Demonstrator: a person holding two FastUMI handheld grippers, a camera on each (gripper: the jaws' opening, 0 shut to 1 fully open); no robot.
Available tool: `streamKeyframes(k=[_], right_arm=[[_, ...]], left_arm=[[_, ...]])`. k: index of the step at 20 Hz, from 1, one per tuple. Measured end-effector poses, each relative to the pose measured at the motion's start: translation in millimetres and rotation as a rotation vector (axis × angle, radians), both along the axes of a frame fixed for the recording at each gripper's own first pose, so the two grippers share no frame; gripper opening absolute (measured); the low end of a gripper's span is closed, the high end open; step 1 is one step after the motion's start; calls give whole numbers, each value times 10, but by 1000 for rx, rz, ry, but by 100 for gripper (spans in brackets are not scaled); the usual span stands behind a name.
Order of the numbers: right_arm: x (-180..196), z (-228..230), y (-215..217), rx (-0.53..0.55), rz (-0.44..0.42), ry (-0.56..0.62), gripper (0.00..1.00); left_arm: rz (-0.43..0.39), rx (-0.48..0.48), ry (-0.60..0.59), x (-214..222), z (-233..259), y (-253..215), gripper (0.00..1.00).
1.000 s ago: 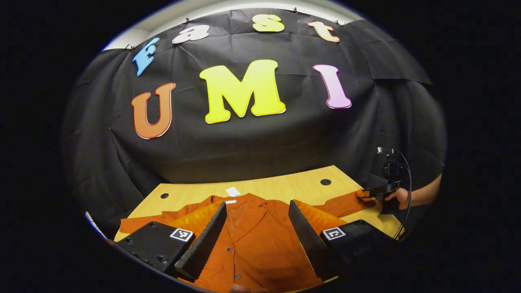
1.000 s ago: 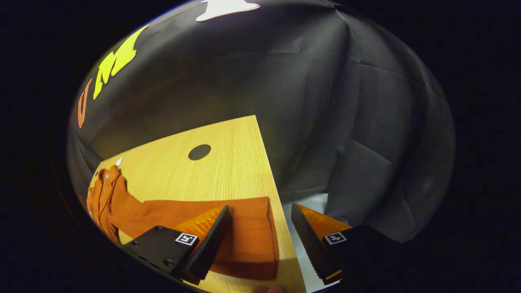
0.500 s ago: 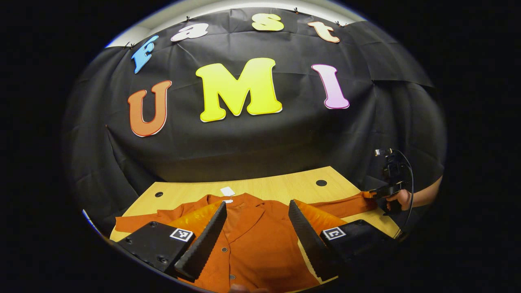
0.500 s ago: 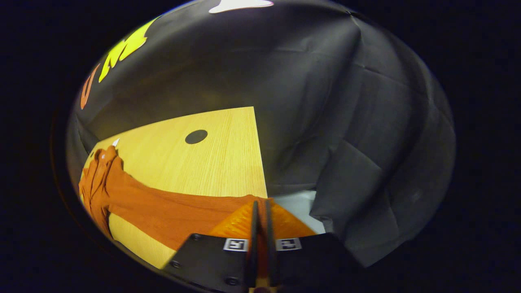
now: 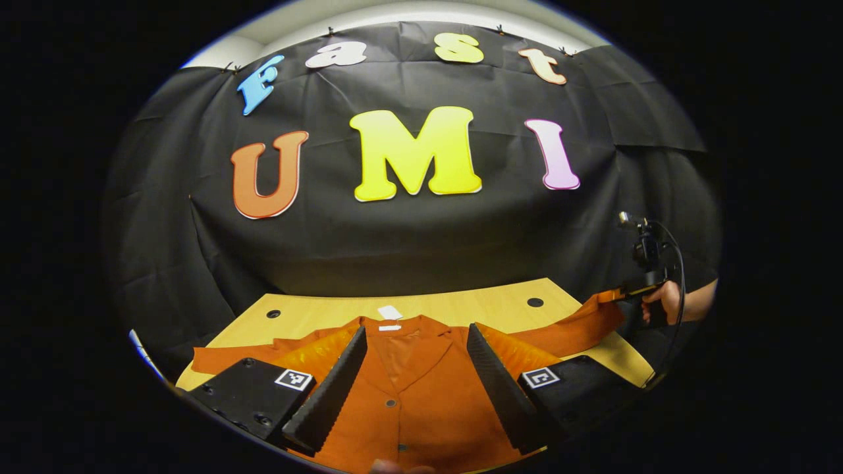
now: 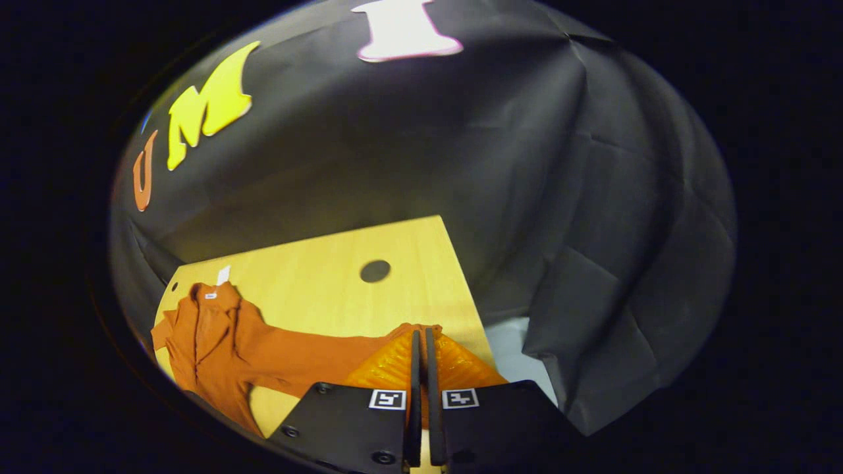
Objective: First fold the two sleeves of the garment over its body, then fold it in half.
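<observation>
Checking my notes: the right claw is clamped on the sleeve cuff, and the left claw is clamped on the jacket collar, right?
Not quite. The right claw is clamped on the sleeve cuff, but the left gripper view shows the left claw open over the jacket, gripping nothing.

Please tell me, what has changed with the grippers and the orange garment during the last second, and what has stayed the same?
The right gripper closed on the cuff of the right sleeve and lifted it off the table; a second ago it stood open around the cuff lying flat. The left gripper stays open above the garment's body, and the other sleeve still lies flat.
</observation>
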State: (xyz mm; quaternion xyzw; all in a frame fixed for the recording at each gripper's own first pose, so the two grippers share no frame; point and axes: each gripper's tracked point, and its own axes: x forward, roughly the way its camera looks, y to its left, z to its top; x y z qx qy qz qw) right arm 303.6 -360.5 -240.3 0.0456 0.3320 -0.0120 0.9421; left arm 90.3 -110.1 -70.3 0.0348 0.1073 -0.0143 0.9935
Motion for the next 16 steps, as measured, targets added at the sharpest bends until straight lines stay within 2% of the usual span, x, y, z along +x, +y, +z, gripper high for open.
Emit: streamKeyframes(k=[2, 4, 5, 6, 8, 11, 14, 16], right_arm=[[-1, 624, 759, -21, 75, -61, 5], [-7, 1138, 1656, -10, 110, -97, 5], [-18, 1251, 1899, -10, 116, -103, 5], [-45, 1435, 2413, -27, 141, -115, 5], [-48, 1552, 2891, -32, 164, -121, 5], [-46, 1456, 4103, 26, 201, -87, 5], [-5, 1126, 4863, 53, 239, -46, 5], [34, 848, 5145, 50, 260, -11, 5]], left_arm=[[23, -23, -14, -51, 10, 391, 99], [60, -92, -34, -130, 12, 1047, 99], [70, -109, -30, -164, -26, 1229, 99], [109, -131, -19, -214, -112, 1642, 99], [148, -142, -24, -259, -119, 2089, 100], [211, -140, -49, -347, -12, 2875, 97], [240, -136, -51, -473, -53, 3200, 97], [249, -135, -48, -541, -73, 3347, 97]])
